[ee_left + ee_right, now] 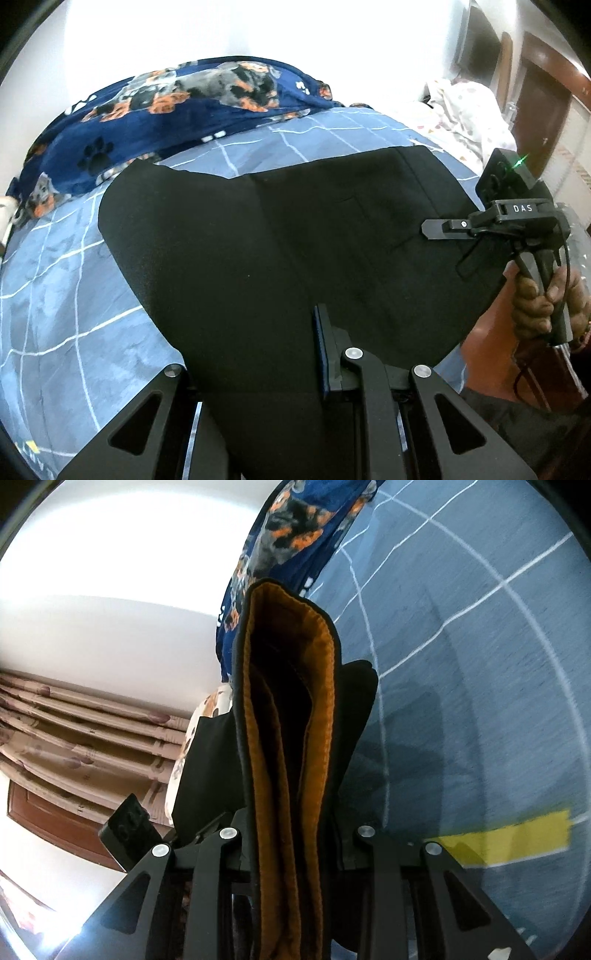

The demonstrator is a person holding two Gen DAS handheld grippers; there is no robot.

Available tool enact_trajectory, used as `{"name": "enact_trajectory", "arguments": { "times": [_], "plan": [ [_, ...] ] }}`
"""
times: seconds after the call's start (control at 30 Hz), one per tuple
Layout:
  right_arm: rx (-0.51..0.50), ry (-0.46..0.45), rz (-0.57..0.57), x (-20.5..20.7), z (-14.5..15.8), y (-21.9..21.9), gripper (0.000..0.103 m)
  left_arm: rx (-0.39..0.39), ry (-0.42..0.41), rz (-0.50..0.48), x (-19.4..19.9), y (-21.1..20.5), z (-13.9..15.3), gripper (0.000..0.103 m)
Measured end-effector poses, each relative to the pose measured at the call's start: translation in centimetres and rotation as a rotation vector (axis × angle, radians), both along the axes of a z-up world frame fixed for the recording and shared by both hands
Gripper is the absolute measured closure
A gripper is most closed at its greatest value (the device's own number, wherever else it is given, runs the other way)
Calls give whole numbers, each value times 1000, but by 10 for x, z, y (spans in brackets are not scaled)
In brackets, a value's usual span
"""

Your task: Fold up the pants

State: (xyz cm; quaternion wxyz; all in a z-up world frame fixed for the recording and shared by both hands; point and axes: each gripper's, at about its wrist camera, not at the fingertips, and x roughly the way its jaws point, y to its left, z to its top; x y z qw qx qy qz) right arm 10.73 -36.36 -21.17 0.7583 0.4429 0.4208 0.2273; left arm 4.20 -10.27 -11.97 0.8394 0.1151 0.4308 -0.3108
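Observation:
Black pants (pixel 280 236) with an orange lining (pixel 273 760) hang lifted over the blue checked bedsheet (pixel 59 295). My left gripper (pixel 288 354) is shut on the near edge of the pants; one blue-padded finger (pixel 321 350) shows, the other is hidden under the cloth. My right gripper (pixel 436 227) is at the right edge of the pants, held by a hand. In the right wrist view it (pixel 291 834) is shut on the waistband, which stands up between its fingers and shows the lining.
A dark blue dog-print blanket (pixel 177 99) is bunched along the far edge of the bed. White spotted bedding (pixel 465 107) lies at the far right. A yellow tape strip (pixel 509 838) is on the sheet. Curtains (pixel 74 723) and a brown door lie beyond.

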Motion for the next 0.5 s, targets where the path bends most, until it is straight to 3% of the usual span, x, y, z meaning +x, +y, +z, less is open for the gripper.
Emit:
{"name": "enact_trajectory", "arguments": {
  "times": [0.5],
  "plan": [
    [-54, 60, -2, 0, -23, 10, 76, 44, 3, 2, -10, 9, -17, 85]
  ]
}}
